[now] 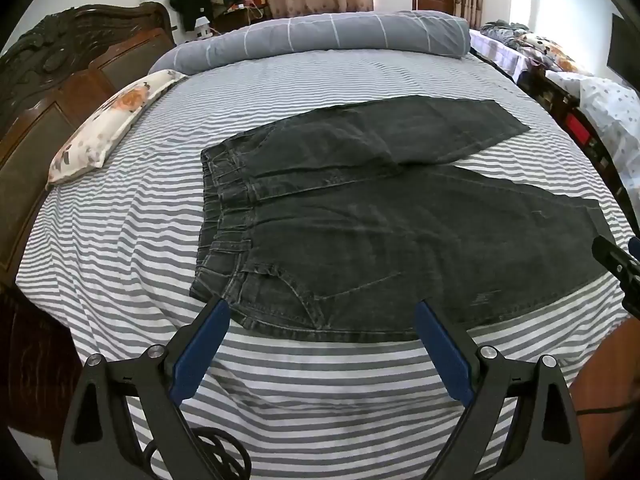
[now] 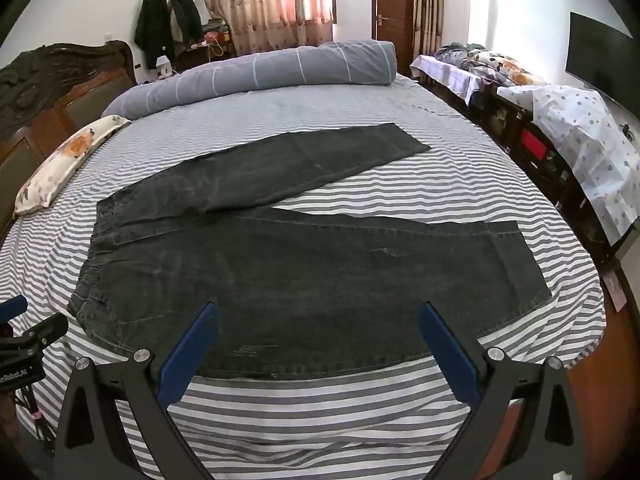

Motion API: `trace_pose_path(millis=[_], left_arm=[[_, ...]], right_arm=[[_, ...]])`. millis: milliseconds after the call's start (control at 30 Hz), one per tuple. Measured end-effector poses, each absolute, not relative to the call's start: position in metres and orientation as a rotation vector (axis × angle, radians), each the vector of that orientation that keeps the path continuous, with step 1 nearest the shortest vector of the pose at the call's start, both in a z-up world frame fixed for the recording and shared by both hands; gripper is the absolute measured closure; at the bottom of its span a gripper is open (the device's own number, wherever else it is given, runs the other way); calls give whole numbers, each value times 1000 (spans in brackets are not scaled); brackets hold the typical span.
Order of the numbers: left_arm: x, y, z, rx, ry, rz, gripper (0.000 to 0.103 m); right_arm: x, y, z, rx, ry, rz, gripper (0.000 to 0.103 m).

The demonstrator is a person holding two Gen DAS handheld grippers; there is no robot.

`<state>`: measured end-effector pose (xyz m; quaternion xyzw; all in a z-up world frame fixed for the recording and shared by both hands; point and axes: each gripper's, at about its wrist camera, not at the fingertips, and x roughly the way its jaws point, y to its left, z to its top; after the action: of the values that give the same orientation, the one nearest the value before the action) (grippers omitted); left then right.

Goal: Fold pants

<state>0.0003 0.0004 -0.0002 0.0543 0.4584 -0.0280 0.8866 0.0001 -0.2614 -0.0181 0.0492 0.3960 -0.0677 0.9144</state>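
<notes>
Dark grey jeans [image 1: 360, 216] lie flat on the striped bed, waistband to the left, both legs spread apart toward the right. They also show in the right wrist view [image 2: 304, 264]. My left gripper [image 1: 320, 312] is open and empty, hovering at the near edge of the jeans by the waist and hip. My right gripper [image 2: 318, 316] is open and empty, hovering over the near edge of the near leg. Its tip shows at the right of the left wrist view [image 1: 616, 264].
The striped bed sheet [image 1: 120, 248] covers the bed. A floral pillow [image 1: 108, 124] lies at the left by the wooden headboard [image 1: 48, 80]. A rolled grey duvet [image 1: 320, 36] lies along the far side. A bench with bedding [image 2: 560, 128] stands at the right.
</notes>
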Motion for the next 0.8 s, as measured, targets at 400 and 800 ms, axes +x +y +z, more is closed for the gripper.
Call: trace_pose_path(millis=[400,800], left_arm=[[1,1,1,114,947,-54,9],[5,3,1,114,943,-41,9]], right_arm=[[3,-260,-21,102,829,-144,4],[4,-260,-21,103,827,-142,5]])
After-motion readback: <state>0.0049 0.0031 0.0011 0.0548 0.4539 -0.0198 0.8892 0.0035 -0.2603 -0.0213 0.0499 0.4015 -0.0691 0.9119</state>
